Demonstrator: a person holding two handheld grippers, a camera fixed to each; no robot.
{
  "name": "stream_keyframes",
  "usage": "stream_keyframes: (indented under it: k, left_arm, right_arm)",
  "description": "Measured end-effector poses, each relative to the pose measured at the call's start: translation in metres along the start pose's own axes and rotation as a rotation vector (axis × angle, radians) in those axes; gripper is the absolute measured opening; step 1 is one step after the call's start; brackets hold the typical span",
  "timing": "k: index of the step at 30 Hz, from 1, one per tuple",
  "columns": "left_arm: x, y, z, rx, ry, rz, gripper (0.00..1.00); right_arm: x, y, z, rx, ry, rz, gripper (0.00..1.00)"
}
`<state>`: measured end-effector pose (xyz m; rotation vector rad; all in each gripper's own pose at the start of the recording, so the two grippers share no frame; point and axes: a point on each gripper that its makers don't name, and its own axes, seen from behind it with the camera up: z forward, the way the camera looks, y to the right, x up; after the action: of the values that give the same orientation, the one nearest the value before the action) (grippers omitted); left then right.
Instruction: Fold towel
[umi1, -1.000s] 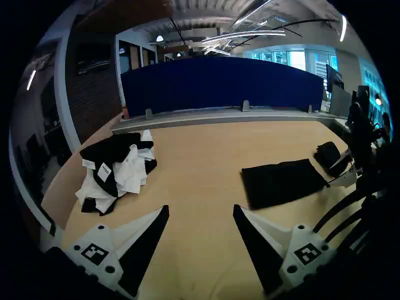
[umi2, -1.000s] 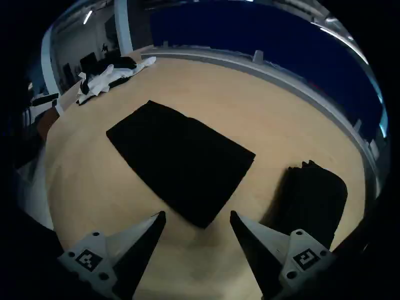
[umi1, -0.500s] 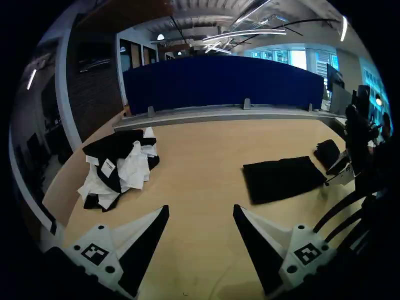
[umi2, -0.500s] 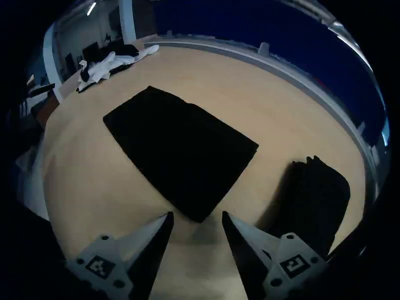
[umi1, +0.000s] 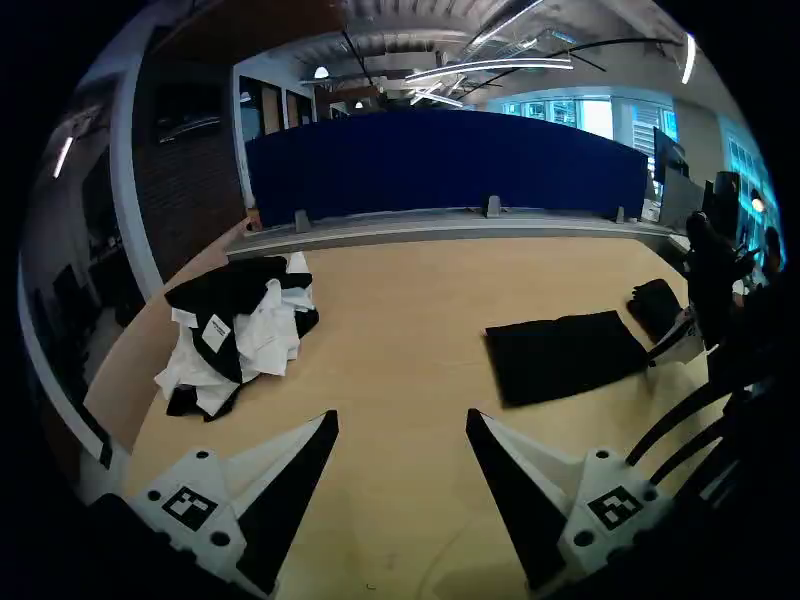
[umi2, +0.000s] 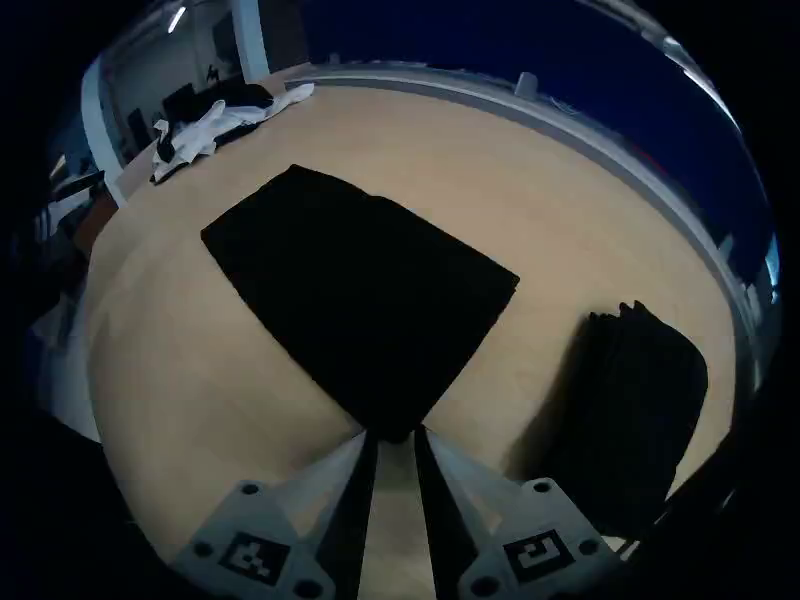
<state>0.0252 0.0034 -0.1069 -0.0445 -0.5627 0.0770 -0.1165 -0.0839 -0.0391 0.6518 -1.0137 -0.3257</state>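
Black towel (umi1: 560, 355) lies flat on the wooden table (umi1: 400, 300), to the right of your left gripper (umi1: 400, 414), whose fingers stand wide apart over bare wood. In the right gripper view, your right gripper (umi2: 395, 434) has its fingers drawn narrow at the towel's near corner; whether they pinch it cannot be told.

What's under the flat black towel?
The tan wooden table shows all around the flat black towel, so the towel lies on it. Anything beneath its middle is covered, so I cannot tell.
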Motion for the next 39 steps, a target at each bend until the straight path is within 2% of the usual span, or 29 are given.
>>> stream_keyframes:
  k: [8, 14, 16, 20, 26, 33, 39]
  left_arm:
    - [0.001, 0.003, 0.001, -0.006, 0.001, 0.004, 0.95]
    - [0.003, 0.005, 0.002, -0.009, 0.003, 0.008, 0.95]
    - [0.004, 0.005, 0.002, -0.009, 0.003, 0.008, 0.95]
    - [0.005, 0.004, 0.003, -0.01, 0.003, 0.007, 0.95]
    - [0.004, 0.004, 0.003, -0.011, 0.003, 0.008, 0.95]
    - [0.004, 0.005, 0.003, -0.012, 0.003, 0.009, 0.95]
    - [0.004, 0.004, 0.003, -0.011, 0.003, 0.007, 0.95]
  right_arm:
    - [-0.005, -0.003, 0.003, 0.013, -0.021, -0.009, 0.27]
    - [-0.006, -0.005, 0.004, 0.023, -0.03, -0.011, 0.21]
    - [-0.006, -0.005, 0.004, 0.021, -0.028, -0.01, 0.15]
    - [-0.006, -0.004, 0.005, 0.015, -0.026, -0.005, 0.08]
    - [-0.004, -0.003, 0.002, 0.006, -0.016, -0.006, 0.07]
    - [0.008, -0.002, -0.005, -0.004, 0.007, -0.017, 0.07]
    - [0.032, -0.003, -0.019, -0.012, 0.046, -0.035, 0.07]
